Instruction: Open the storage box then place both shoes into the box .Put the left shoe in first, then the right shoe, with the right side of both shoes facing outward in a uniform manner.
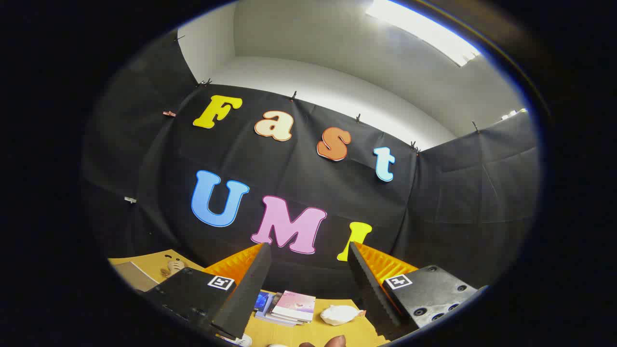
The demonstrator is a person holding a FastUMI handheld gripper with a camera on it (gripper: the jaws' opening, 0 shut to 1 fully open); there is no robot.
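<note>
Nearest of all, below the open gap of the jaws, caught a fingertip of a hand [334,341] poking up over the tan tabletop [308,332]. Held the gripper [308,248] tilted upward, jaws spread wide with nothing between them. Neither of the fingers [246,294] touched anything.

Just ahead, between the jaws and low down, lay a white rounded lump [340,314] on the tabletop, closer to the right finger. Possibly one of the shoes, but too small and too blurred to tell which, or which way it faced. Beside it, toward the left finger and apart from it, sat a short stack of thin books [289,308], the top one with a pinkish cover.

Out beyond the left finger's outer side, on the same tan surface, rested a pale beige object [173,265], shape unclear, and next to it a flat grey-brown panel [132,275]. Could not tell whether that panel belonged to the storage box, nor whether any lid stood open.

Farther off, past both fingertips, hung the black cloth wall [299,164], clipped along its top edge. Above and behind that rose a plain white wall [337,72], with a bright ceiling light [424,33] farthest away.
</note>
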